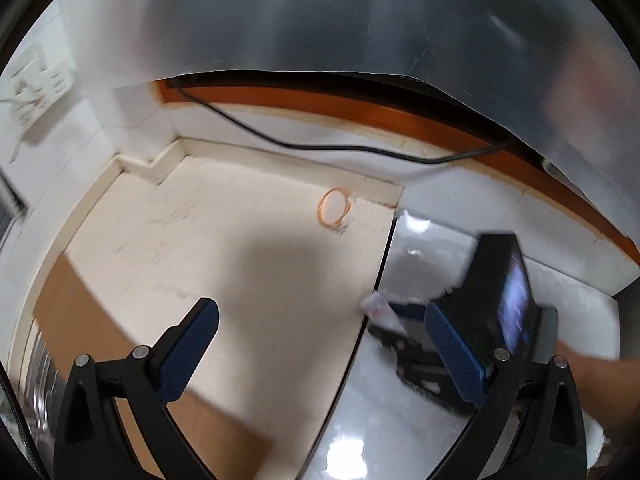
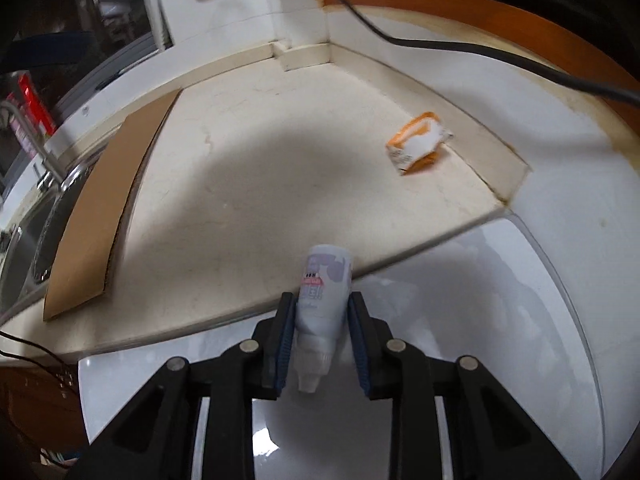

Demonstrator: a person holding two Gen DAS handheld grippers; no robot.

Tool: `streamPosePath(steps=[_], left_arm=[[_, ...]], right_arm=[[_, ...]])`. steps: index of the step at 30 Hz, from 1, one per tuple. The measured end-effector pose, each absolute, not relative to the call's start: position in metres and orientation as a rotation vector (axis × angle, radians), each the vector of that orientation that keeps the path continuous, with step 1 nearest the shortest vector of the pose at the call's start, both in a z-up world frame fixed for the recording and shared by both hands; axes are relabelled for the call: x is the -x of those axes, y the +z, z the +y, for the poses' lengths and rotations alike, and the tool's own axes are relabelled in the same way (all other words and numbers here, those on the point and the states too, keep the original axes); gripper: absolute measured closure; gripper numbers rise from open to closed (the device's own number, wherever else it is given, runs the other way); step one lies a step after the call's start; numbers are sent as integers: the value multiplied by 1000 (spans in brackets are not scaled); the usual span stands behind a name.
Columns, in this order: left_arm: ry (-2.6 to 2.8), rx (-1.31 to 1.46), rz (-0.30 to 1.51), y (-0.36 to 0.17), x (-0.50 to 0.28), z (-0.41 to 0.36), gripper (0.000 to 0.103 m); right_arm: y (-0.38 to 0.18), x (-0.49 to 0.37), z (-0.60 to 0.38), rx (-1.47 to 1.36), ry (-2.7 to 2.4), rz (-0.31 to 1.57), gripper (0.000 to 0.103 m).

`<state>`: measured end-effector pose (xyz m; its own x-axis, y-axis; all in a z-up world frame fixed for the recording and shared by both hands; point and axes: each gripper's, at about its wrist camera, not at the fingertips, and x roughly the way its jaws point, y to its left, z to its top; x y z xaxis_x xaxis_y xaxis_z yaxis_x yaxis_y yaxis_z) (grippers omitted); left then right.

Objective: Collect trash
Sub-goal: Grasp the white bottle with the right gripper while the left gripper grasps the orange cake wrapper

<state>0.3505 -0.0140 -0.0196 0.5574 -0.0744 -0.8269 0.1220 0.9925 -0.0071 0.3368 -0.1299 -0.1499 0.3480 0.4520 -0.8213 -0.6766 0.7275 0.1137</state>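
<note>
Right claw (image 2: pixel 320 344) pinching a small white plastic tube (image 2: pixel 320 300) over the glossy white appliance top (image 2: pixel 500 320), left claw (image 1: pixel 320 356) spread wide and empty, orange-and-white crumpled wrapper (image 2: pixel 418 144) beyond the tube on the cream stone desk (image 2: pixel 240 180)

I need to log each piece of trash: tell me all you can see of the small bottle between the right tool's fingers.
The small bottle is white, plastic-looking, with a pink and purple label, blurred print and a ribbed neck toward the camera. It lies along the right tool, its blue pads pressed to its sides, its base over the edge where the countertop meets a glossy white surface.
</note>
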Motion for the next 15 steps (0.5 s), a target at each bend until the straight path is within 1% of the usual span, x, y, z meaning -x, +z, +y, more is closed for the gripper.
streamPosePath(steps=[5,12,14,15], left_arm=[[-157,-37,970,-41,-396,-18,1],[-135,-101,944,-80,-439,-37,1],[-136,-115,946,-92,-451,-42,4],[-138,-119,950,-100,-458,-46,7]], right_arm=[[-142,-344,-164,128,595,955,78],[-127,-363,-208,-65,368,905,78],[-124,-366,-214,-95,340,884,78],[-124,-366,-216,-110,329,876,78]])
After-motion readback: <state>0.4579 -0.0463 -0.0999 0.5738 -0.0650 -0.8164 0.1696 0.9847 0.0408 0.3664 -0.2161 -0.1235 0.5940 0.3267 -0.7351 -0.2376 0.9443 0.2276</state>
